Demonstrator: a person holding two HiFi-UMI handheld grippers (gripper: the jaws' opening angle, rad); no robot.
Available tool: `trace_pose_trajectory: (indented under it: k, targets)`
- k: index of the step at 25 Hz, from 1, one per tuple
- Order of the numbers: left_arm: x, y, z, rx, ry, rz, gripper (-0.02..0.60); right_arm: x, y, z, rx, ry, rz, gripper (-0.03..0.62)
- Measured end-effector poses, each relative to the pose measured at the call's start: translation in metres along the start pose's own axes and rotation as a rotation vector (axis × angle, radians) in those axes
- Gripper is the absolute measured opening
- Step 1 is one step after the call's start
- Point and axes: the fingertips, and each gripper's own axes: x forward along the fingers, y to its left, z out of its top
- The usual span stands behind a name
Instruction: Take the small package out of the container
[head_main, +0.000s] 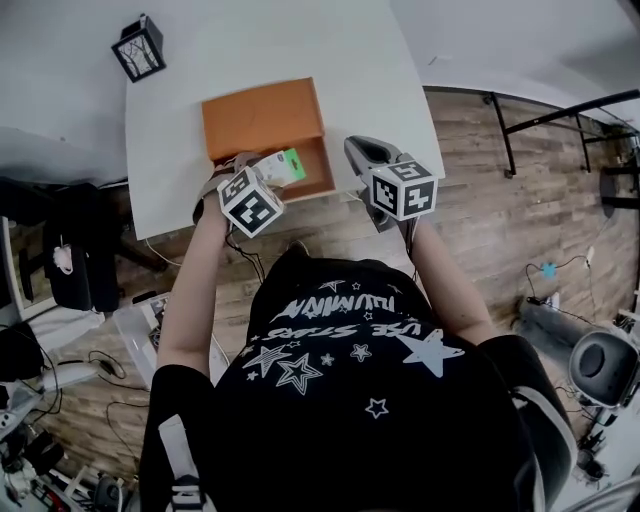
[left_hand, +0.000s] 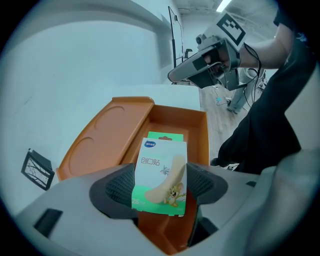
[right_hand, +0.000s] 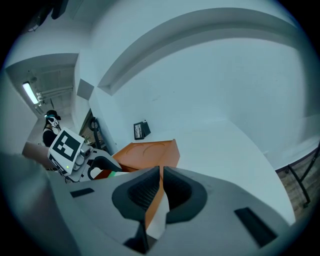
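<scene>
The white table (head_main: 370, 60) carried an orange container (head_main: 262, 118) at its near edge, the lid lying open and flat beside the open compartment. The left gripper (left_hand: 159, 186) hung over that compartment, its fingers (left_hand: 117, 187) clamped on both sides of the small package (left_hand: 160, 175), a white and green box held upright above the compartment's orange floor. The right gripper (right_hand: 161, 187) hovered just beside the container's corner, fingers pressed together with nothing between them. A small black frame (head_main: 138, 47) stood at the table's far corner.
</scene>
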Motion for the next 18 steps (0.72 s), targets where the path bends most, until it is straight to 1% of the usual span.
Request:
trace_pose_trajectory:
  k: [2,5,10,14,18]
  targets:
    - [-0.009,-0.003,0.0,-0.023,-0.014,0.016,0.35,-0.003,0.004,-0.001,-0.005,-0.001,0.017,0.054]
    - [-0.027,-0.005,0.005,-0.085,-0.051,0.056,0.35,-0.007,0.009,0.001,-0.023,0.0,0.048,0.054]
    - [-0.059,0.0,0.014,-0.162,-0.133,0.184,0.35,-0.014,0.017,0.005,-0.051,-0.006,0.1,0.054]
    - [-0.082,-0.01,0.021,-0.23,-0.195,0.269,0.348,-0.028,0.022,0.002,-0.071,-0.008,0.138,0.054]
    - [-0.103,-0.023,0.023,-0.348,-0.268,0.365,0.35,-0.039,0.029,-0.001,-0.103,-0.001,0.201,0.054]
